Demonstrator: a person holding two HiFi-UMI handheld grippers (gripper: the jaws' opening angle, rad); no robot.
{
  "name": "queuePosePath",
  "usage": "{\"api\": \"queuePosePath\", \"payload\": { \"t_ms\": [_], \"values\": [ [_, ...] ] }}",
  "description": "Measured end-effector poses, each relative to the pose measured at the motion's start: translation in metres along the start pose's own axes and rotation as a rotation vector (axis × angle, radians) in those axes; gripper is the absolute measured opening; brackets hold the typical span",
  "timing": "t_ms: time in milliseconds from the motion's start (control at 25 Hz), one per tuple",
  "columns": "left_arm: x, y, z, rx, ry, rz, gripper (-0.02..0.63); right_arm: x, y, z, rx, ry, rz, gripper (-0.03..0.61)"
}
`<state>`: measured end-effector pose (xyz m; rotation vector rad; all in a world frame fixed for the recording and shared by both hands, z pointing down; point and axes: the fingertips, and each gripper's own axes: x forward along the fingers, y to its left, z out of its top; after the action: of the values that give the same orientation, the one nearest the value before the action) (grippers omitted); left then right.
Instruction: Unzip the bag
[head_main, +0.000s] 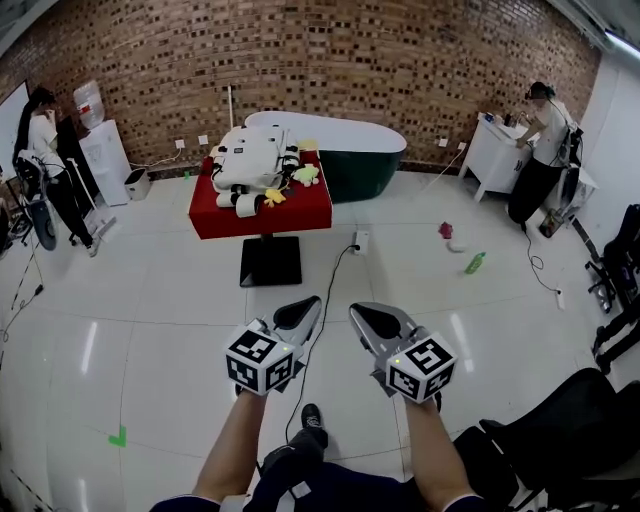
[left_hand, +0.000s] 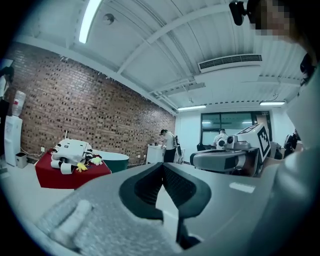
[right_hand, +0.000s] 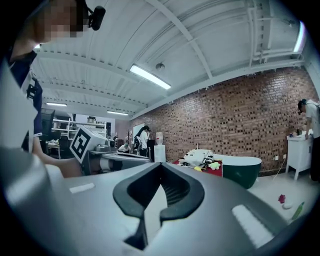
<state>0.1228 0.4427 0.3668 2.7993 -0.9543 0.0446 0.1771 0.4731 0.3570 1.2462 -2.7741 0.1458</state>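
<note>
Head view: you are holding both grippers above the glossy white floor (head_main: 150, 300), well short of the red-draped table (head_main: 262, 222).
Left gripper: the grey left gripper (head_main: 305, 308) is keeping its jaws fully together, gripping nothing.
Right gripper: the grey right gripper (head_main: 365, 318) is likewise sitting closed and empty.
Bag: the white fabric bag (head_main: 245, 158) is lying on top of that table, untouched.

Left gripper (left_hand: 163, 166), lower centre: jaws closed tip to tip, nothing between them. Right gripper (left_hand: 196, 160), centre right, carrying its marker cube. Lower left: white bag (left_hand: 73, 149) lying on a red table (left_hand: 50, 176), against a brick wall (left_hand: 90, 110). Centre: a person (left_hand: 169, 146) standing.
</note>
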Motion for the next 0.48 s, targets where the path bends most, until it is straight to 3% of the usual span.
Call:
{"api": "queuePosePath", "payload": {
  "t_ms": [480],
  "values": [
    [0.115, 0.130, 0.001, -0.084, 0.049, 0.037, -0.003, 0.132, -0.121, 0.011, 0.027, 0.043, 0.049, 0.005]
  ]
}}
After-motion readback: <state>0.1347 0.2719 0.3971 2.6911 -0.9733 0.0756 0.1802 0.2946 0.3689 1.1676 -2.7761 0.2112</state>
